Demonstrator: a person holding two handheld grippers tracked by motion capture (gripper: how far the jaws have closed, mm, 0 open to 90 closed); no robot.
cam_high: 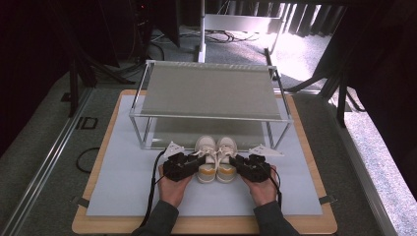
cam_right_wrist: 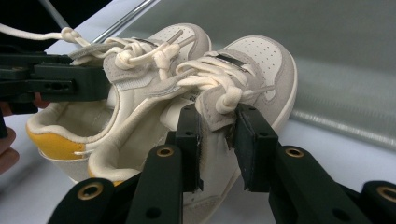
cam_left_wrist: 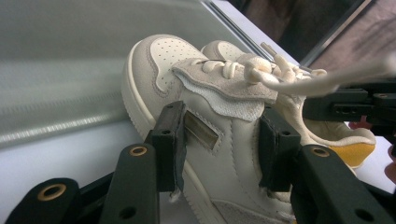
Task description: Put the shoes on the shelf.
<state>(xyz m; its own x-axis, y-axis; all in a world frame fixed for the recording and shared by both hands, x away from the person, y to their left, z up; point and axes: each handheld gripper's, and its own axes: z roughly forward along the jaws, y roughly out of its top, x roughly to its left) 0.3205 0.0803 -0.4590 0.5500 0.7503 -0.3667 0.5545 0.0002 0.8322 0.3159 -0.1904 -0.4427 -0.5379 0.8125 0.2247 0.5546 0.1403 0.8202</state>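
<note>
Cream left shoe (cam_left_wrist: 205, 140) clamped in left tongs (cam_left_wrist: 224, 140), right shoe (cam_right_wrist: 252, 70) in right tongs (cam_right_wrist: 217, 140)

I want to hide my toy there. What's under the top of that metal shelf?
Under the rack's top shelf is a grey lower shelf, bare where visible. The top covers its back part, and the sneakers stand just in front.

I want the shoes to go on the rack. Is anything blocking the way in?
Nothing visible does. The shoes, gripped by the left gripper and right gripper, sit right before the rack, whose lower shelf looks bare.
</note>
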